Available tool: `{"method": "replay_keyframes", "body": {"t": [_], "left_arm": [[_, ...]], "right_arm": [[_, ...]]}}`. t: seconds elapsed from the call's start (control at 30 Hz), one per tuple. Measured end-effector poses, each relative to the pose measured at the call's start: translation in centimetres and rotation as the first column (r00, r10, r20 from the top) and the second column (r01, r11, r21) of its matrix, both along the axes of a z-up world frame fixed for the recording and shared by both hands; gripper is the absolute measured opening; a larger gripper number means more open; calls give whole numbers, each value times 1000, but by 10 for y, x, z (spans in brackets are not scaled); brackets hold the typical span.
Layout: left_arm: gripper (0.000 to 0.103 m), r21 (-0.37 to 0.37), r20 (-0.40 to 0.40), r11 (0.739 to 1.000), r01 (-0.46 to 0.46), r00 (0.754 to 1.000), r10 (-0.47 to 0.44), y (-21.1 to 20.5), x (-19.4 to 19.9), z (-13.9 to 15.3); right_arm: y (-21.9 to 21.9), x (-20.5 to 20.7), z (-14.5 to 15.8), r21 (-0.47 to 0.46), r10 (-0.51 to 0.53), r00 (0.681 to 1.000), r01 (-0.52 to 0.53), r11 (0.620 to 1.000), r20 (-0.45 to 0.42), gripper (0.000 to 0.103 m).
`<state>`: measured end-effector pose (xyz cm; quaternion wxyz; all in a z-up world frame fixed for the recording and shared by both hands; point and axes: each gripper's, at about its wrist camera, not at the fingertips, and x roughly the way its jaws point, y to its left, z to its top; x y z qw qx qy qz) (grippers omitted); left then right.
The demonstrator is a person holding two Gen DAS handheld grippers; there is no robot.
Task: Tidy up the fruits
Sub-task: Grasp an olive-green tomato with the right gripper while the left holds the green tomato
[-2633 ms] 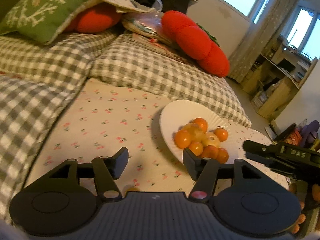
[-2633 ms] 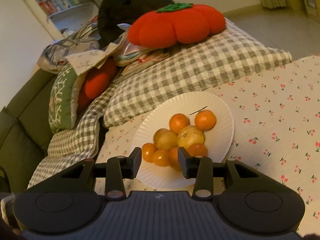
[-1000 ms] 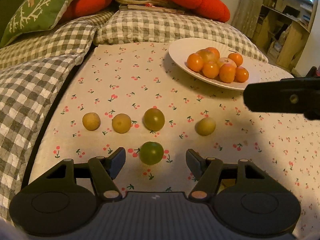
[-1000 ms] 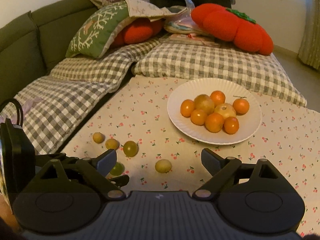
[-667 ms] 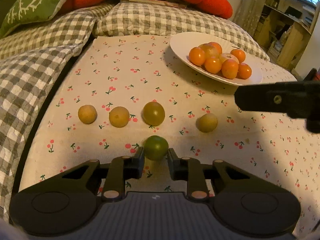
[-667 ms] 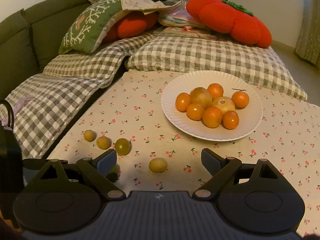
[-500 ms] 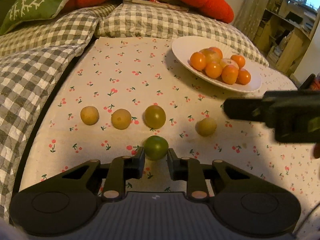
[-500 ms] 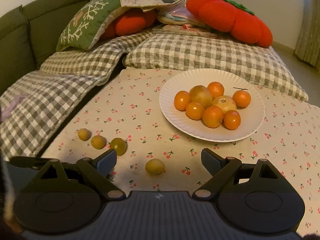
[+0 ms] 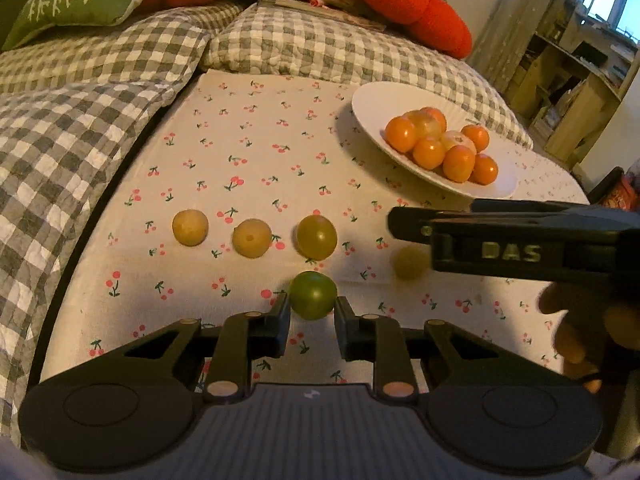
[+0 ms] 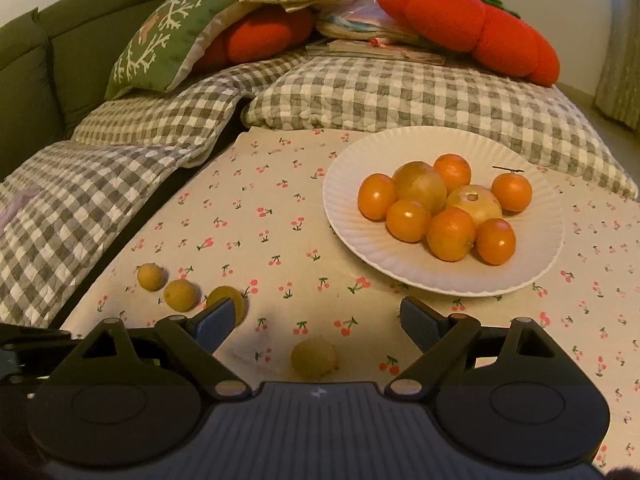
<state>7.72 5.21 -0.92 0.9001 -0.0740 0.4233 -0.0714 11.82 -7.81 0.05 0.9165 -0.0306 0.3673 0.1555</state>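
Cherry-print cloth (image 9: pixel 248 152): left gripper (image 9: pixel 311 316) clamped on green fruit (image 9: pixel 313 295); right gripper (image 10: pixel 316 320) jaws wide, closing slightly, around yellow fruit (image 10: pixel 314 359), not touching.

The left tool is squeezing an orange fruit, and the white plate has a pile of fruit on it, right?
Not quite. The fruit pinched in the left tool is the green fruit, not an orange one; the left wrist view shows it between the closed fingers. The rest is right: the white plate does hold a pile of fruit.
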Motion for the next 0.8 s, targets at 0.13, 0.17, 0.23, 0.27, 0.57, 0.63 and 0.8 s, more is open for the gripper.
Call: {"method": "replay_keyframes", "body": {"t": [0.13,0.17,0.23,0.27,0.57,0.63,0.8], "left_arm": [[16,27,-8,1000,5,1000,-5,-3,0,-2],[16,26,-18,1000,4,1000,-4,-3,1,-4],[16,18,-37,1000,2,999,-1,-2,3,-8],[16,17,-41,1000,1,999,0,-1,4,-8],[17,26,-60,1000,-4,998,6,1,6,-13],[18,24,-65,1000,-2,998,4,1,7,-14],[18,7,-75,1000,-23,997,24,7,10,-14]], "right_arm": [[5,8,-9,-25,-3,1000,3,1000,0,82],[6,10,-11,-28,3,1000,-3,1000,-1,80],[11,12,-16,-27,23,1000,-23,999,1,78],[14,14,-18,-29,40,999,-40,999,2,75],[31,22,-27,48,136,990,-135,990,-30,55],[35,23,-28,60,160,987,-158,986,-29,52],[33,24,-19,173,180,984,-175,969,-11,51]]}}
